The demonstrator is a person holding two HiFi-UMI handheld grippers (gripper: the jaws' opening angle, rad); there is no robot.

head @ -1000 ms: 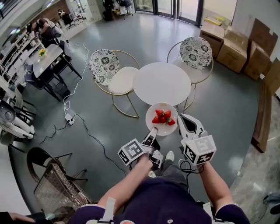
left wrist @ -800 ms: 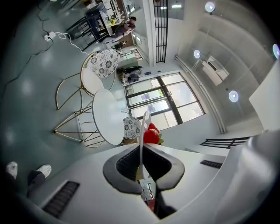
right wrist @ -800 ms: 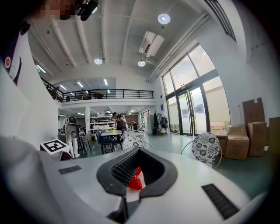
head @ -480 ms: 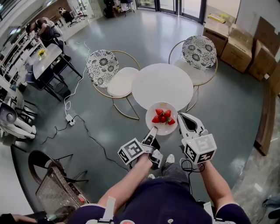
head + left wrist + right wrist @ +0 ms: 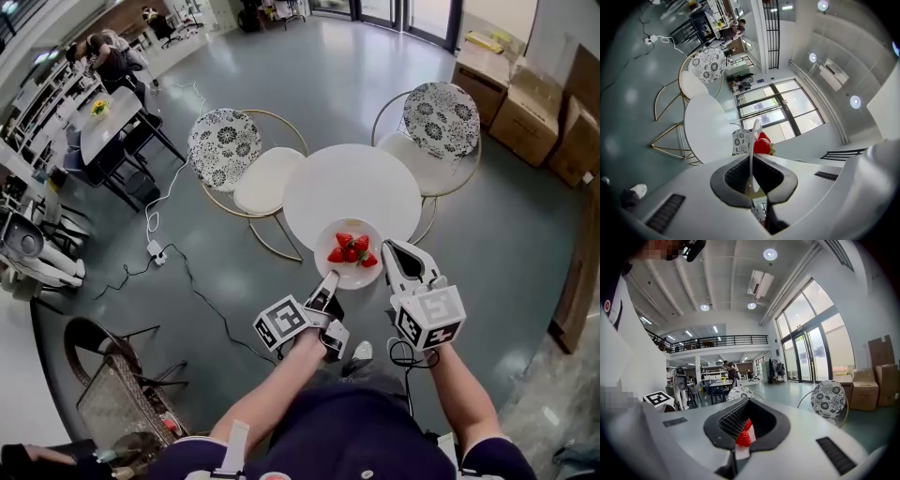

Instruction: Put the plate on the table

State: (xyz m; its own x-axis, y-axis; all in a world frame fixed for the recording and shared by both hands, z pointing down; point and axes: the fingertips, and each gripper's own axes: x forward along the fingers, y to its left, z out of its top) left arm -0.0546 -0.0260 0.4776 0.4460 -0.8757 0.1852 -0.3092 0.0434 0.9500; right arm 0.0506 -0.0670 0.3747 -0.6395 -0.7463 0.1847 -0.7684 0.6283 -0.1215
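Note:
A white plate with several red strawberries hangs between both grippers, its far half over the near edge of the round white table. My left gripper is shut on the plate's near-left rim. In the left gripper view the plate stands edge-on between the jaws, with the strawberries to its right and the table beyond. My right gripper is shut on the plate's right rim. In the right gripper view a strawberry and the white rim show between the jaws.
Two patterned chairs with gold frames flank the table, one on the left and one at the back right. Cardboard boxes stand at the far right. A cable runs across the grey floor. A wire chair stands near left.
The table has come closer to me, and the plate now reaches further over its near edge. Both grippers keep their hold on the rim.

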